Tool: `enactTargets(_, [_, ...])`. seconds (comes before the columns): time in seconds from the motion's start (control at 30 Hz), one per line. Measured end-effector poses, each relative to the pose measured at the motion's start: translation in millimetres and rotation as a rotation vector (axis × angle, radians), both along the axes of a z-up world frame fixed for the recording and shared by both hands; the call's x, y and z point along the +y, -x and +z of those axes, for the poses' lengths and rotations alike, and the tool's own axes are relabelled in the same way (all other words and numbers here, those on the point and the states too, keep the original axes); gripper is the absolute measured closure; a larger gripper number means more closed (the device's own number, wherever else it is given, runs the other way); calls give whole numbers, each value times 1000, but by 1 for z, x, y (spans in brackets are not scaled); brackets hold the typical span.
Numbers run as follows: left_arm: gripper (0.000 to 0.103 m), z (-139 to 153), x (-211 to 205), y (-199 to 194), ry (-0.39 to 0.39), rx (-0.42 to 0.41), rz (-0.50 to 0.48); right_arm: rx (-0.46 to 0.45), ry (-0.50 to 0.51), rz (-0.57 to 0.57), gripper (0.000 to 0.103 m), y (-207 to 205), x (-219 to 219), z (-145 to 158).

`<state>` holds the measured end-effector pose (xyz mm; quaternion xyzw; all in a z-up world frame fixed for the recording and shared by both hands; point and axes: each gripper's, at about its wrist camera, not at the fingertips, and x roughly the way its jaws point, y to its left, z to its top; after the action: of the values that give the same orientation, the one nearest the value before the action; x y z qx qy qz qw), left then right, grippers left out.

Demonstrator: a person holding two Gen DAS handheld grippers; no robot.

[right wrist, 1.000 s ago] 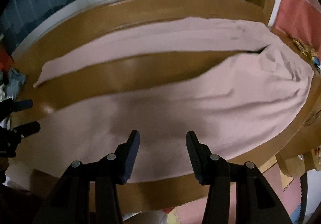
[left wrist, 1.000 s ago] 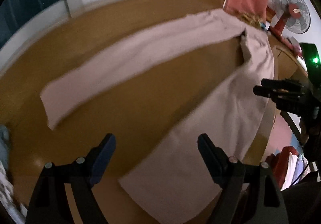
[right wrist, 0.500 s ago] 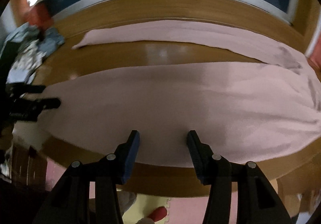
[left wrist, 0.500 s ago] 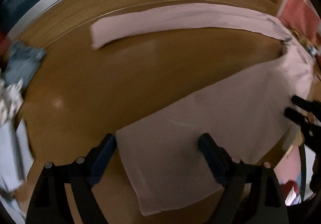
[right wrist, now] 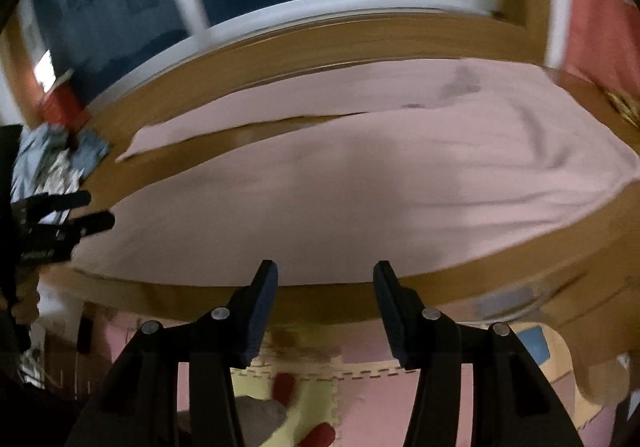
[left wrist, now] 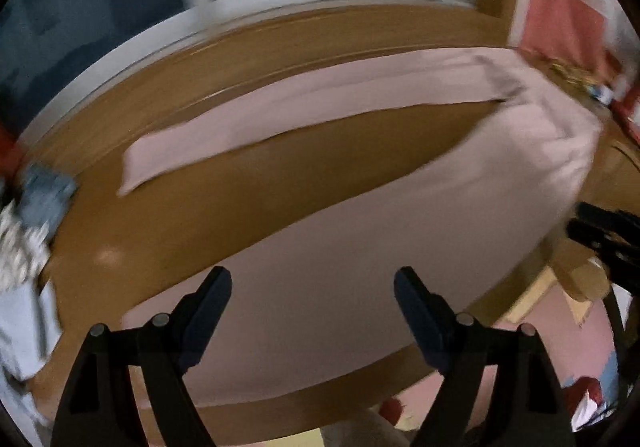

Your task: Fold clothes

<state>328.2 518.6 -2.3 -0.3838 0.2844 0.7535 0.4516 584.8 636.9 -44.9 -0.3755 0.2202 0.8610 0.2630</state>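
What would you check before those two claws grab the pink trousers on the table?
1. Left claw open and empty: ok.
2. Right claw open and empty: ok.
3. Trousers spread out, legs apart: ok, with some wrinkles near the waist.
4. Near leg fully on the table: ok, though its edge runs close to the table's rim.
5. Nothing lying on the trousers: ok; the other clothes sit off to the left.
6. Sharp view for aiming: not ok, both pictures are blurred.
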Motion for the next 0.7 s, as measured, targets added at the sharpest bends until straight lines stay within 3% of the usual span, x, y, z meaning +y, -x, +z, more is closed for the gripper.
enactTargets(0.3, [20,-10,105,-90,-7,34,-288,-23,-25,-84,53,-21,98,2])
enactTargets(0.57, [20,-29,201,-118,11,27,-325,-171,-25,-21,53,-18,159,-23])
enactTargets(0.7, [20,-44,219,-118,55,21,-265,-129,-10,68,53,-32,167,-24])
